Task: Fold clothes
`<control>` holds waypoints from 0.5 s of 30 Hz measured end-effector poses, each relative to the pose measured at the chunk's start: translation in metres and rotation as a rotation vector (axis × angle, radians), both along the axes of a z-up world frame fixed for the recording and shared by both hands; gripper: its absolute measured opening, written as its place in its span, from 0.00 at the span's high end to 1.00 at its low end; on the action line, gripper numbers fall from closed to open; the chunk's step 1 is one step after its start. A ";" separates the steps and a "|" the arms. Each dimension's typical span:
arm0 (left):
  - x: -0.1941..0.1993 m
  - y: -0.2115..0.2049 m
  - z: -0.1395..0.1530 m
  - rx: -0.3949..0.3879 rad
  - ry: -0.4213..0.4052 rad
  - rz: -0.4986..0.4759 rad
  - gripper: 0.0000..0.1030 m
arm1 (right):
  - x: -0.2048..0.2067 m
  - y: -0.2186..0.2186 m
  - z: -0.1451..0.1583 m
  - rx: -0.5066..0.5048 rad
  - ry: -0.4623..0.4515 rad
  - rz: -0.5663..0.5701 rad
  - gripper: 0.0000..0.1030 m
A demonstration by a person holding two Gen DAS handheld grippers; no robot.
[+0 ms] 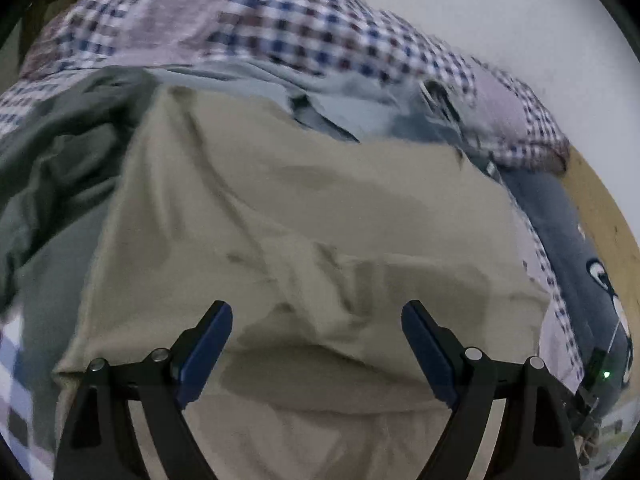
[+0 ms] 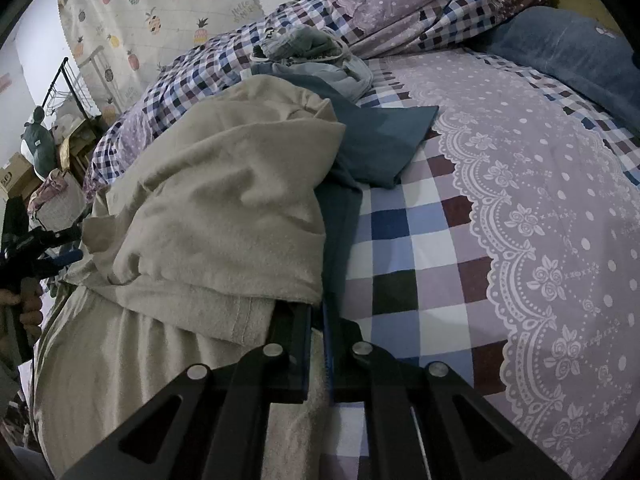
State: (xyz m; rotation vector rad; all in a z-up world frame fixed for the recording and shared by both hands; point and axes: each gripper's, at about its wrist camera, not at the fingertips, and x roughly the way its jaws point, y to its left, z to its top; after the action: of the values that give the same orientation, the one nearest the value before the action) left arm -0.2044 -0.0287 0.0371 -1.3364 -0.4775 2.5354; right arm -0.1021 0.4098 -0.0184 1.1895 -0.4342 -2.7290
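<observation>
Mid-fold: right gripper (image 2: 318,320) pinched on the hem of the beige garment (image 2: 224,208) heaped along the bed's (image 2: 520,208) left edge, left gripper (image 1: 316,320) wide above it; next, likely the left must grasp.

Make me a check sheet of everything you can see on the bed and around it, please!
Surface: bed with a checked and lilac dotted cover.
Job's things: beige garment, bunched and partly folded over; teal garment under and beside it; small grey-blue clothes pile farther back.
Clutter: blue pillow at the far corner.
Grippers: left gripper open above the beige garment; right gripper shut on the beige garment's edge.
Cables: nothing seen.
Surroundings: pineapple-print sheet on the wall, a clothes rack, and boxes beside the bed.
</observation>
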 end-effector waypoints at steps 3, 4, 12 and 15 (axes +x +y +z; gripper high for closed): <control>-0.017 0.020 0.009 0.059 -0.046 -0.041 0.94 | 0.000 -0.001 -0.001 0.002 -0.001 -0.001 0.97; -0.020 0.025 0.017 0.093 -0.036 -0.056 0.94 | 0.000 -0.001 -0.001 0.002 -0.001 -0.001 0.97; -0.059 0.049 0.081 0.310 0.155 -0.090 0.39 | -0.001 0.001 -0.002 -0.009 -0.005 -0.001 0.97; -0.045 0.052 0.094 0.431 0.273 -0.258 0.11 | -0.002 0.003 -0.003 -0.021 -0.007 -0.001 0.97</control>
State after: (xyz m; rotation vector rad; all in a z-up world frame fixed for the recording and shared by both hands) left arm -0.2492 0.0232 0.1313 -0.8251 -0.6936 2.1921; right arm -0.1041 0.4128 -0.0210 1.1950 -0.4628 -2.7152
